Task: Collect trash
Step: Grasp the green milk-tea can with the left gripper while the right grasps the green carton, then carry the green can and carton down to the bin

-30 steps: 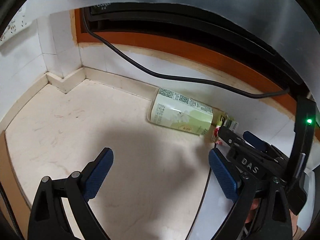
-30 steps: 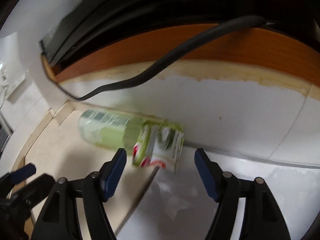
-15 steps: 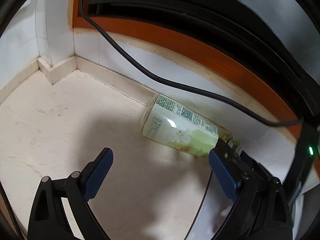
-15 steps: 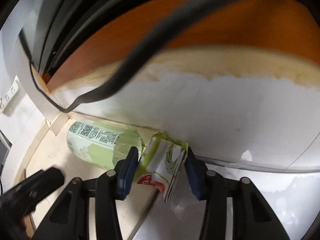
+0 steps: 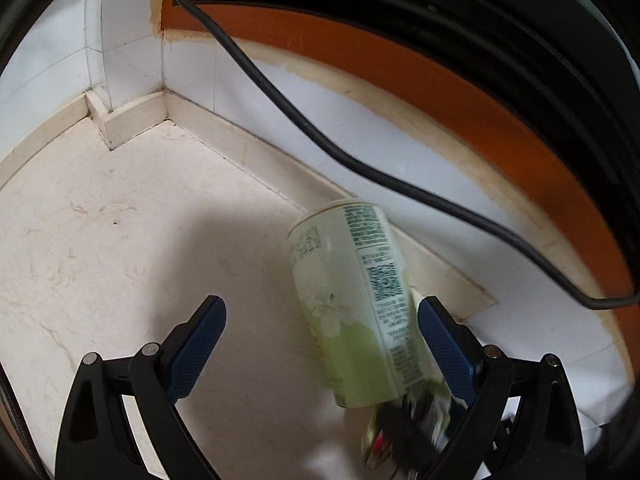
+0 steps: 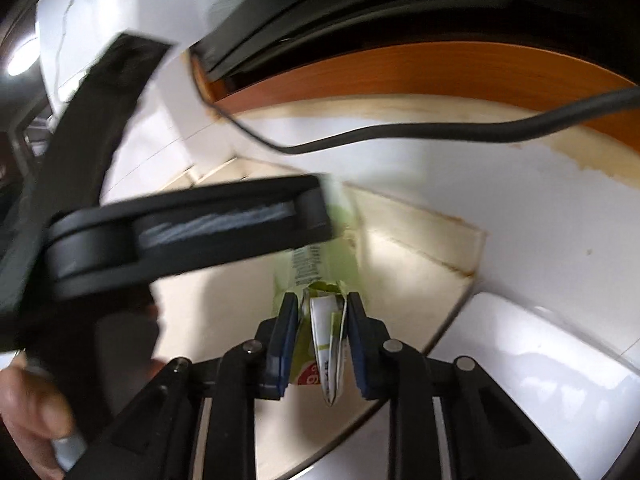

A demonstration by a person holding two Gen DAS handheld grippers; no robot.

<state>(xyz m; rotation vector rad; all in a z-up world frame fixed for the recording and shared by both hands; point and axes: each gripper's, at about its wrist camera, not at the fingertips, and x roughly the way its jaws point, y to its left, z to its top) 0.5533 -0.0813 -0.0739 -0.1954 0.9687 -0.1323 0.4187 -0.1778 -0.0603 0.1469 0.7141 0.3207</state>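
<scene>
A pale green drink can (image 5: pixel 352 312) lies on its side on the beige floor by the wall. My left gripper (image 5: pixel 322 308) is open around it, with the can close to the right finger (image 5: pixel 444 344) and well clear of the left one. At the can's near end is a small crushed green and white carton (image 6: pixel 326 344). My right gripper (image 6: pixel 322 300) has its jaws closing on this carton, and the pads press its sides. In the left wrist view the carton (image 5: pixel 400 432) is a blur at the bottom. The can (image 6: pixel 316 264) shows just behind the carton.
A black cable (image 5: pixel 360 168) sags across the white wall below an orange wooden frame (image 5: pixel 480 112). A skirting corner (image 5: pixel 132 120) lies at the far left. The left gripper's body (image 6: pixel 180 232) crosses the right wrist view, with a person's hand (image 6: pixel 28 412) below. A white sheet (image 6: pixel 540 360) lies at right.
The left gripper has come in and rolled, so the can now lies between its fingers. The right jaws have narrowed onto the carton and crushed it thinner.
</scene>
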